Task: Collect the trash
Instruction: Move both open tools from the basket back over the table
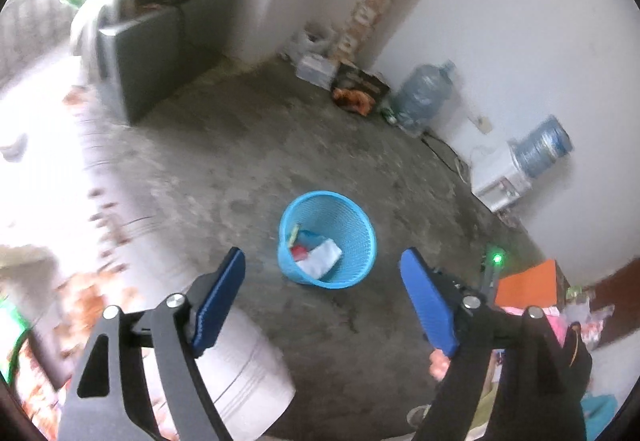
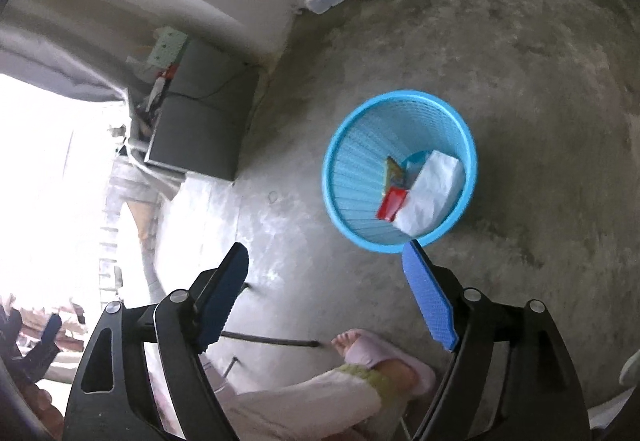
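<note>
A blue mesh waste basket (image 1: 362,237) stands on the concrete floor; it also shows in the right wrist view (image 2: 348,169). Inside lie a white crumpled bag (image 2: 430,193), a red packet (image 2: 393,204) and a yellow packet (image 2: 394,171). My left gripper (image 1: 324,291) is open and empty, held above the floor just in front of the basket. My right gripper (image 2: 326,291) is open and empty, above and to the near left of the basket. Its right finger (image 2: 428,297) overlaps the basket's near rim in the view.
A grey cabinet (image 1: 140,61) stands at the back left. Boxes, bags and water jugs (image 1: 426,91) line the far wall, with a water dispenser (image 1: 500,177). A white bucket (image 1: 244,373) is near the left gripper. A person's slippered foot (image 2: 384,357) is below the right gripper.
</note>
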{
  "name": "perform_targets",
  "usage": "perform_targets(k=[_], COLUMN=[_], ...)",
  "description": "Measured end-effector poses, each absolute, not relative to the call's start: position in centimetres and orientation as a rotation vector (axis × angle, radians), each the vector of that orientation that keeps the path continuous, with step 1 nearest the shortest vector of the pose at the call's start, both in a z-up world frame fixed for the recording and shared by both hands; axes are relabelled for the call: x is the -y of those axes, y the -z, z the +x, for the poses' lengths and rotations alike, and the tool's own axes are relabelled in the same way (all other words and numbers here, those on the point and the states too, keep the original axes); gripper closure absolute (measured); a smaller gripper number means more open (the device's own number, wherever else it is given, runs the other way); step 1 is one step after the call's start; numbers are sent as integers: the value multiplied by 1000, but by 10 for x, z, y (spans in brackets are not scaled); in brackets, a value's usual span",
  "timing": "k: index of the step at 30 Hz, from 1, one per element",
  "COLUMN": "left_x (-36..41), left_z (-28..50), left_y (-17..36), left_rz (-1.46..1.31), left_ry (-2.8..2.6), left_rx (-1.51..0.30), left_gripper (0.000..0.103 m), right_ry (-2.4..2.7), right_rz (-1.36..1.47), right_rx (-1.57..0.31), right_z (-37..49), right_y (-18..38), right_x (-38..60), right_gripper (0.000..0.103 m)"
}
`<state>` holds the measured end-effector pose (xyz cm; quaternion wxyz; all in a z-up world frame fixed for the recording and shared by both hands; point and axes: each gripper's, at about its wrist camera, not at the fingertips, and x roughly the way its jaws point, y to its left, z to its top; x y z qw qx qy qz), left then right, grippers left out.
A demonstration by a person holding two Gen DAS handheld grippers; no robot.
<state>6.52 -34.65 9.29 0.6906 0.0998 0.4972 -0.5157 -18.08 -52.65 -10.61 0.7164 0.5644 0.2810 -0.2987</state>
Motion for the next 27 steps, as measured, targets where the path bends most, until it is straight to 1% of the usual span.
perform_targets(k=[6,10,17,22,27], left_x=[261,180,53,1,-11], left_z=[87,122,189,220,248], left_y=[-119,-127,-135,-135,-129], left_rz=[177,114,-38,-129,-101], left_ry=[1101,947,662,588,573], left_rx=[-1047,-1016,-976,-1008,-1025], left_gripper=[19,19,18,16,11], right_ry=[582,479,267,139,28], right_rz=[1151,1082,1061,981,843], right_rx=[-601,-619,-699,-774,-855], right_z=[-149,-117,-46,12,73], right_y=[56,34,26,14,-5], right_x=[509,489,458,423,379], right_gripper=[22,21,21,21,21])
